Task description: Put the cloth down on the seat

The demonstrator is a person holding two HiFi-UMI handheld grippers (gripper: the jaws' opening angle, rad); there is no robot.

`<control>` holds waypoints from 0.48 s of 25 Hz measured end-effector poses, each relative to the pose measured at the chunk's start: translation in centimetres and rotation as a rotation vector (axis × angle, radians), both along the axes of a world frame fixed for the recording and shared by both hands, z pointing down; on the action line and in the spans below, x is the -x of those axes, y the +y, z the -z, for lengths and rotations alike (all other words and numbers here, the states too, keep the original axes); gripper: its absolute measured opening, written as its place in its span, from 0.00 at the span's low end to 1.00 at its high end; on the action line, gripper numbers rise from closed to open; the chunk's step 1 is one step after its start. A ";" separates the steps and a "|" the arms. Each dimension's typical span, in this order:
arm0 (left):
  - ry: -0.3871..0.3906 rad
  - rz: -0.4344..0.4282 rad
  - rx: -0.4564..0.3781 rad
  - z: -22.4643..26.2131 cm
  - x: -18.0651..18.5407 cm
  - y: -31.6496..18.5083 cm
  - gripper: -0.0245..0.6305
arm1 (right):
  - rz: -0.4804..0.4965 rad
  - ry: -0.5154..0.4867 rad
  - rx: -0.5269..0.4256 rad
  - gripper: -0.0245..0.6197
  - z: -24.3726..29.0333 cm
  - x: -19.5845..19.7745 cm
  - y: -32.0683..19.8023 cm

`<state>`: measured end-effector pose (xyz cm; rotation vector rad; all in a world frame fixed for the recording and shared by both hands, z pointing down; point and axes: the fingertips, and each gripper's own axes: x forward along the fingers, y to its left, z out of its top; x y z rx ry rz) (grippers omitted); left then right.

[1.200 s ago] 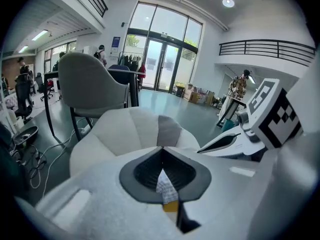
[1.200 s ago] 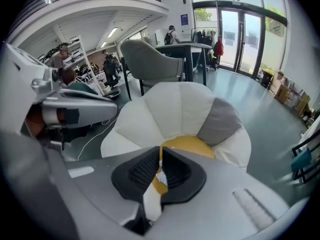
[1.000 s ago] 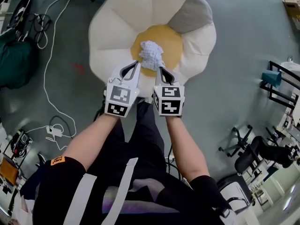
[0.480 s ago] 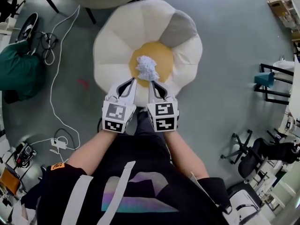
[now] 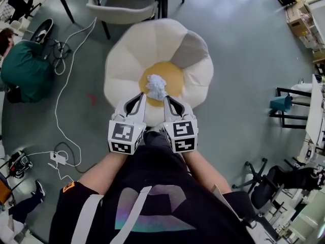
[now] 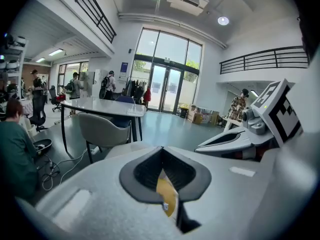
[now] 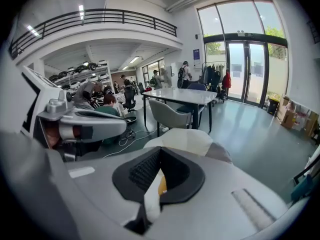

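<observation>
A grey chair (image 5: 124,4) stands just beyond the flower-shaped seat (image 5: 127,50). A white cable (image 5: 57,105) trails over the floor (image 5: 244,60) to the seat's left, near a person in green (image 5: 23,72). The crumpled white cloth (image 5: 156,87) lies on the seat's yellow centre. The left hand-held gripper (image 5: 140,95) and right hand-held gripper (image 5: 167,98) sit just beside it, jaws together and empty. I cannot tell whether the right tip touches the cloth. The grippers cover the seat's near edge. The floor is grey-green, in a tall glazed hall.
</observation>
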<state>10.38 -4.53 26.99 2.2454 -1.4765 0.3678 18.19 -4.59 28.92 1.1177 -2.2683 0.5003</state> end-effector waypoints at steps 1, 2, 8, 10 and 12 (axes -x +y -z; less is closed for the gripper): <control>0.003 0.013 -0.011 0.5 0.0 0.1 0.04 | 0.015 0.002 -0.002 0.04 0.3 -0.1 0.2; 0.008 0.025 -0.017 0.8 0.1 0.2 0.04 | 0.028 0.001 -0.008 0.04 0.7 0.0 0.3; 0.036 0.054 -0.046 2.1 1.1 1.8 0.04 | 0.057 -0.030 -0.018 0.04 2.5 1.8 2.0; 0.041 0.065 -0.060 2.6 1.9 2.4 0.04 | 0.060 -0.036 -0.017 0.04 2.7 2.6 2.7; 0.035 0.073 -0.074 3.1 2.9 3.0 0.04 | 0.066 -0.036 -0.022 0.04 2.9 3.4 3.3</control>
